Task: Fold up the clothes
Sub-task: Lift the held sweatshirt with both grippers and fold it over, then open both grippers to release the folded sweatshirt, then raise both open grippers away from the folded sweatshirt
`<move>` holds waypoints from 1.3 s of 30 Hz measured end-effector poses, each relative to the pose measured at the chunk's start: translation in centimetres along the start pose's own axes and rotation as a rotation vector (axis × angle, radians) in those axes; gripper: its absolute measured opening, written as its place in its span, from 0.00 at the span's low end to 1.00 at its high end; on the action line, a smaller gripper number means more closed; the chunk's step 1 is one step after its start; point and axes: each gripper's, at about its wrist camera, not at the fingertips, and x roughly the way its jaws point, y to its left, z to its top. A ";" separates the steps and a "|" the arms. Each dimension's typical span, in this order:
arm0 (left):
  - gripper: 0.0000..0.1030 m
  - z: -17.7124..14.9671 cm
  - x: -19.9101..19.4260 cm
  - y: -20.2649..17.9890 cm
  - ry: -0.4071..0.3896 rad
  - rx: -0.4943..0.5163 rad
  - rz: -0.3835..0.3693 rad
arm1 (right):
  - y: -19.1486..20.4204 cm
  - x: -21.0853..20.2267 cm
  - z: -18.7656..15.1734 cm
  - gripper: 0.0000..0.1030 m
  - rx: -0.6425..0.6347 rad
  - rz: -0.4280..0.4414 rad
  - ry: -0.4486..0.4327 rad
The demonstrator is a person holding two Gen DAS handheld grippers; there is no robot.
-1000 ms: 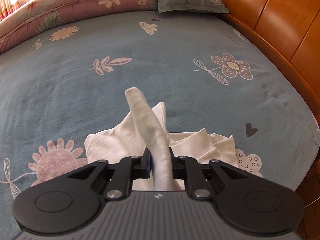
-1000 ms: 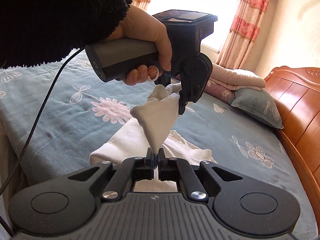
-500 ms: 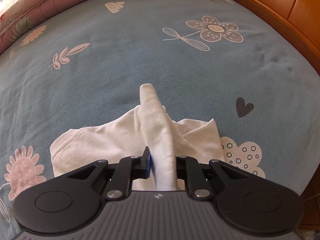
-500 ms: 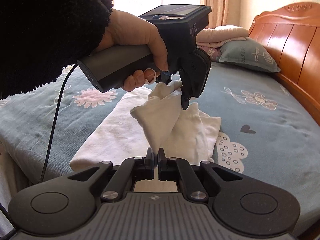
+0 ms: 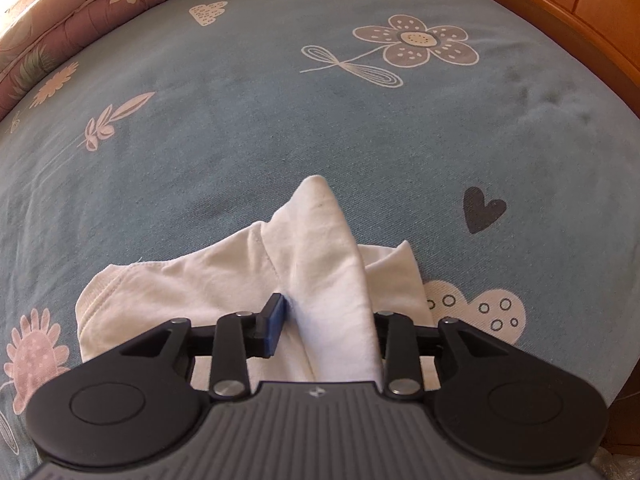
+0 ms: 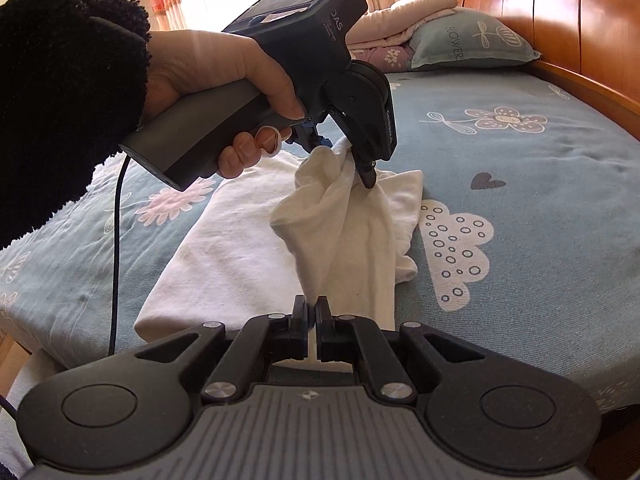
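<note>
My left tongs [image 5: 326,320] have just been opening, w/ the white shirt [image 5: 320,256] fold loose between them, to drop it onto the bed [image 5: 240,140]. Right tongs [image 6: 312,312] clamped on the hem at 6 o'clock, keeping the edge taut.

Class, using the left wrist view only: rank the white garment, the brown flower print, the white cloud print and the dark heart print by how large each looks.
Largest to smallest as they appear:
1. white garment, though it lies nearest the camera
2. brown flower print, counting its stem
3. white cloud print, partly covered by the garment, so close to the flower
4. dark heart print
</note>
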 end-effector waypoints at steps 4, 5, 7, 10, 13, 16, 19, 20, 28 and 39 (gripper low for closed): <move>0.45 0.1 -0.2 -0.1 -0.032 -0.004 -0.042 | 0.1 0.0 -0.5 0.13 -0.014 0.008 0.010; 0.48 0.0 -0.3 -0.1 -0.044 -0.003 -0.059 | 0.0 0.0 -0.7 0.16 -0.011 0.015 0.014; 0.51 0.0 -0.7 0.4 -0.066 -0.017 -0.127 | -0.3 0.1 -0.9 0.22 0.007 0.038 0.022; 0.52 -0.2 -2.0 1.7 -0.113 -0.057 -0.251 | -1.0 0.1 -1.1 0.37 0.055 0.080 0.029; 0.53 -0.8 -3.8 3.2 -0.152 -0.059 -0.334 | -2.3 0.1 -1.2 0.43 0.128 0.124 0.025; 0.56 -2.6 -5.6 4.9 -0.197 -0.009 -0.328 | -4.0 0.0 -1.0 0.43 0.199 0.117 0.015; 0.59 -6.1 -7.3 6.9 -0.246 0.055 -0.284 | -5.3 -0.8 -0.6 0.46 0.231 0.081 -0.014; 0.60 -7.6 -7.8 7.5 -0.261 0.070 -0.271 | -5.8 -1.1 -0.4 0.47 0.243 0.081 -0.023; 0.68 -19.6 -10.9 8.6 -0.325 0.177 -0.173 | -7.8 -1.7 1.1 0.48 0.303 0.074 -0.066; 0.69 -26.0 -9.2 4.4 -0.334 0.396 0.004 | -6.0 -1.9 1.6 0.48 0.250 0.037 -0.076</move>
